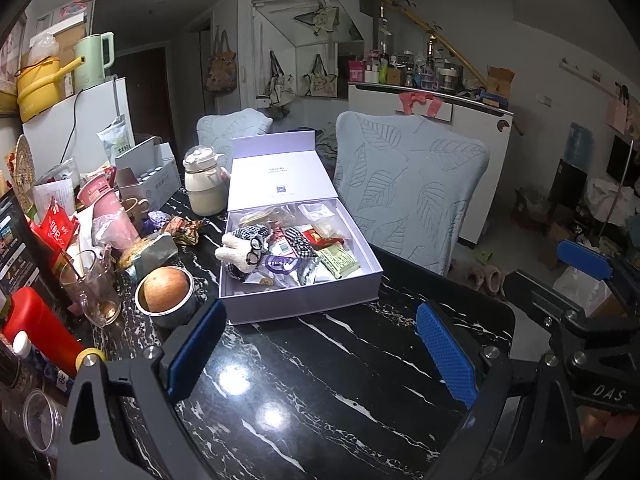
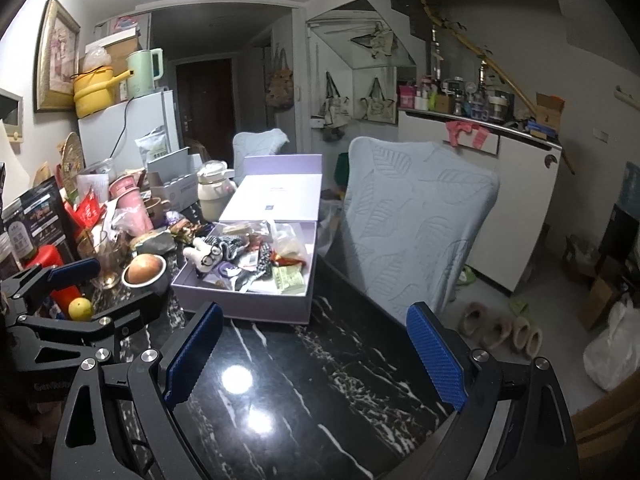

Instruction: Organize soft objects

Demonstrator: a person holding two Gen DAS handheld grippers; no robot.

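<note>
An open lilac box (image 1: 304, 300) (image 2: 256, 304) with its lid raised sits on the black marble table (image 1: 320, 380) (image 2: 300, 380). Inside lie a white plush toy with glasses (image 1: 240, 254) (image 2: 202, 258), checkered cloth pieces (image 1: 298, 242) (image 2: 262, 258) and several packets. My left gripper (image 1: 320, 356) hovers open over the bare tabletop in front of the box, nothing between its blue pads. My right gripper (image 2: 316, 356) is also open and empty, short of the box. In the left wrist view the right gripper (image 1: 584, 258) shows at the right edge.
Clutter crowds the table's left: a metal bowl with a round fruit (image 1: 166, 290) (image 2: 144, 270), a glass mug (image 1: 92, 292), a red bottle (image 1: 38, 328), pink cups, a cream kettle (image 1: 204, 186). Two chairs with leaf-pattern covers (image 1: 404, 188) (image 2: 412, 224) stand behind the table.
</note>
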